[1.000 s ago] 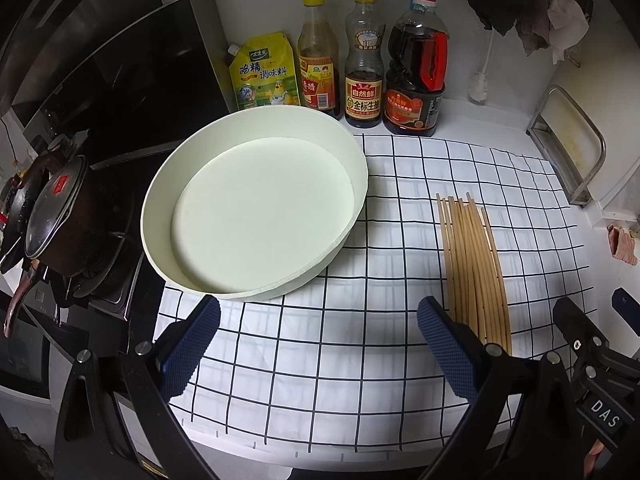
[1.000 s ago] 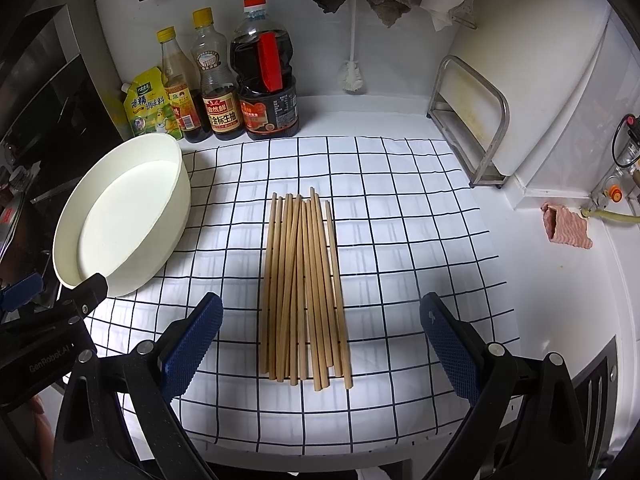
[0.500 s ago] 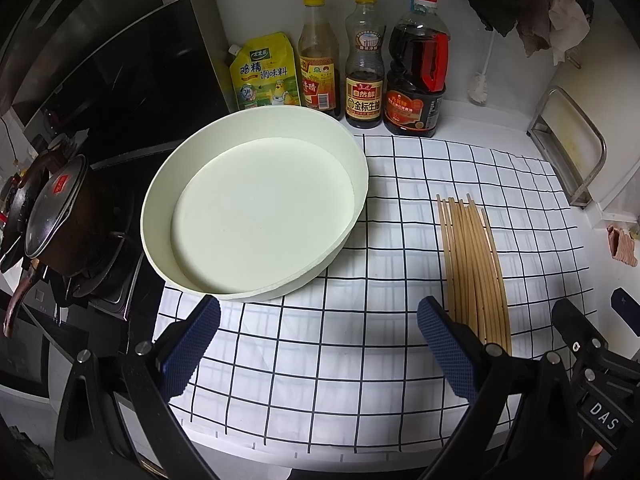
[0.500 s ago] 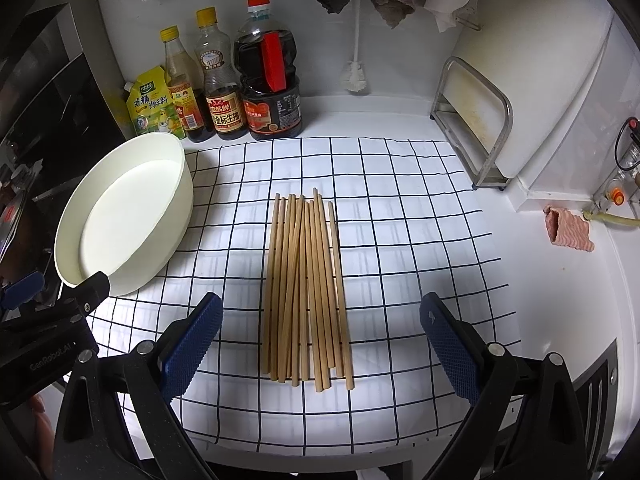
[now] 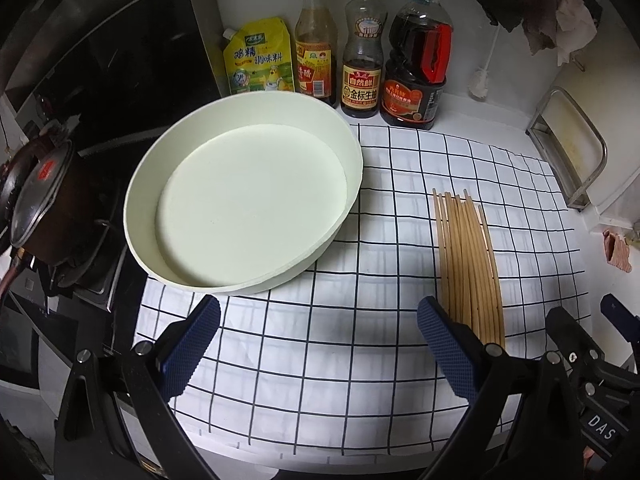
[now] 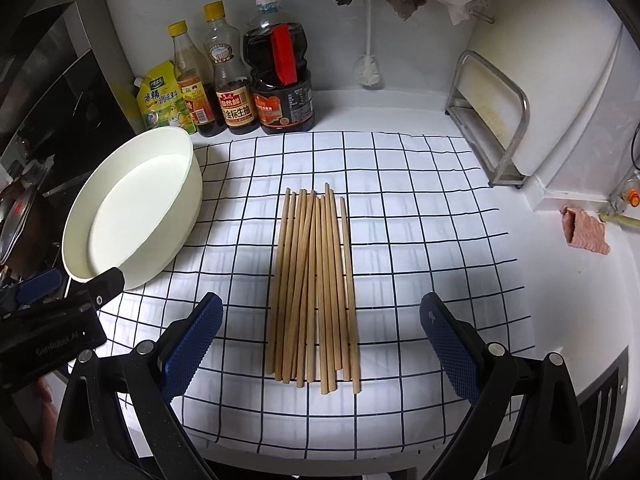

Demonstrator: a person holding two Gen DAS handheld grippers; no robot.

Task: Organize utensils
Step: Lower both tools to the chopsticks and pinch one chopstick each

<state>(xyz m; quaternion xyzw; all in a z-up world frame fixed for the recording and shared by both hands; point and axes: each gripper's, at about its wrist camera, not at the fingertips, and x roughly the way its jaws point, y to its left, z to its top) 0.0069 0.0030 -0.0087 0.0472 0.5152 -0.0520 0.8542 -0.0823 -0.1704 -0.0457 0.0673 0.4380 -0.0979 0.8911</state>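
checked cloth covers the counter (image 6: 460, 360), and the chopsticks (image 6: 316, 284) lie on it in a loose bundle, long axis pointing away from the right hand-held gripper (image 6: 320, 344), centred between its spread empty jaws. the left hand-held gripper (image 5: 318, 350), also apart and empty, faces the white basin (image 5: 356, 160), chopsticks off to its right.

Bright overhead light washes the white checked cloth (image 6: 400, 208); the dark stove side (image 5: 80, 100) stays dim, fisheye edges bend sharply

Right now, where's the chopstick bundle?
The chopsticks lie flat on the checked cloth, centred ahead of the open right claw in its view, right of the white basin; in the left view they sit far right.
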